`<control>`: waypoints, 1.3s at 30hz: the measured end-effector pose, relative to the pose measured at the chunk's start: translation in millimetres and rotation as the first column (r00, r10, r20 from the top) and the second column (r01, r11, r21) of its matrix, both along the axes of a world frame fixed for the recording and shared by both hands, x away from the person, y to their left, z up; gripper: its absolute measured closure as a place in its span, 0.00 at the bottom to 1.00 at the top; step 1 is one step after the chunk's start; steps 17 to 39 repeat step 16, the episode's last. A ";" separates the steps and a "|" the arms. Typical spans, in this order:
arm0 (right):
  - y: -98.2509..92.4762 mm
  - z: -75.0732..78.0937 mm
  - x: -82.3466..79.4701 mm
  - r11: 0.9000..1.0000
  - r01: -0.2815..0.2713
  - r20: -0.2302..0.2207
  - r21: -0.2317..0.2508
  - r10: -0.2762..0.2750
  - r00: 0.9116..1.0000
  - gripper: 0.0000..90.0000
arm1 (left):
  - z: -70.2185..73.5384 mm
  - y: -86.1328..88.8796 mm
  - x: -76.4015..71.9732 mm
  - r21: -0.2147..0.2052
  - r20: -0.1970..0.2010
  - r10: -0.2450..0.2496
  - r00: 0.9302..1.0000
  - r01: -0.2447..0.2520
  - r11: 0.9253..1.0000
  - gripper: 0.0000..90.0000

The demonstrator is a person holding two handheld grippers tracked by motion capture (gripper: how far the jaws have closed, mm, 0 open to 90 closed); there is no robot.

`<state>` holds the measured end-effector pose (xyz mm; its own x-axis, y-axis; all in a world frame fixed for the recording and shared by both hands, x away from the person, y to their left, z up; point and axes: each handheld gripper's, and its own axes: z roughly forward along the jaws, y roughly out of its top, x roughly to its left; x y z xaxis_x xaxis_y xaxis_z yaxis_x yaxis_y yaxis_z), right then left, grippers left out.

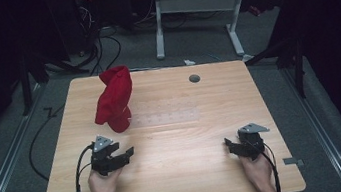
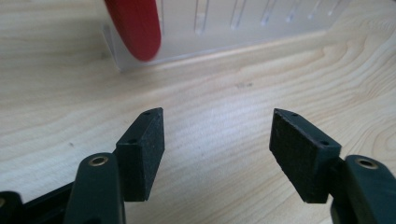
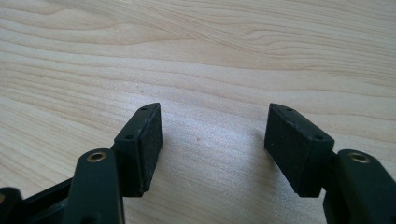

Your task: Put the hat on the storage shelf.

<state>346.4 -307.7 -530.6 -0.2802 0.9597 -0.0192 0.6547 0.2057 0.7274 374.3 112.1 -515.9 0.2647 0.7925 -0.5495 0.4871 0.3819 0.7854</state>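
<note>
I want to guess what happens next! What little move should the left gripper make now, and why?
Probably a short reach forward toward the red cloth. The left gripper has its jaws open with nothing between them, and the cloth stands propped at the end of the clear rack just ahead of it. The right gripper rests open on the table, farther from the cloth.

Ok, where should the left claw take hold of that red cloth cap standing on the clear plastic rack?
Probably the red cloth cap by its lower rounded edge, which hangs just over the near left end of the clear plastic rack. Come from the near side with the open left claw, since that edge faces it and bunches thin enough to pinch.
</note>
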 end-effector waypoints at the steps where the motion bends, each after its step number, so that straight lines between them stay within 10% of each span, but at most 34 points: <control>1: -0.1 0.0 0.1 1.000 -0.002 0.001 -0.002 0.002 1.000 0.41 | -3.4 -2.1 -0.4 0.012 -0.002 0.002 1.000 -0.002 1.000 0.40; 13: 0.1 0.0 -0.2 1.000 -0.002 -0.001 0.000 0.002 1.000 0.41 | -30.3 -19.8 -4.6 0.166 0.030 -0.007 1.000 0.002 0.986 0.37; 39: 0.1 0.0 -0.2 1.000 -0.002 0.000 0.000 0.002 1.000 0.41 | -30.3 -20.3 -4.6 0.165 0.030 -0.007 1.000 0.002 0.986 0.36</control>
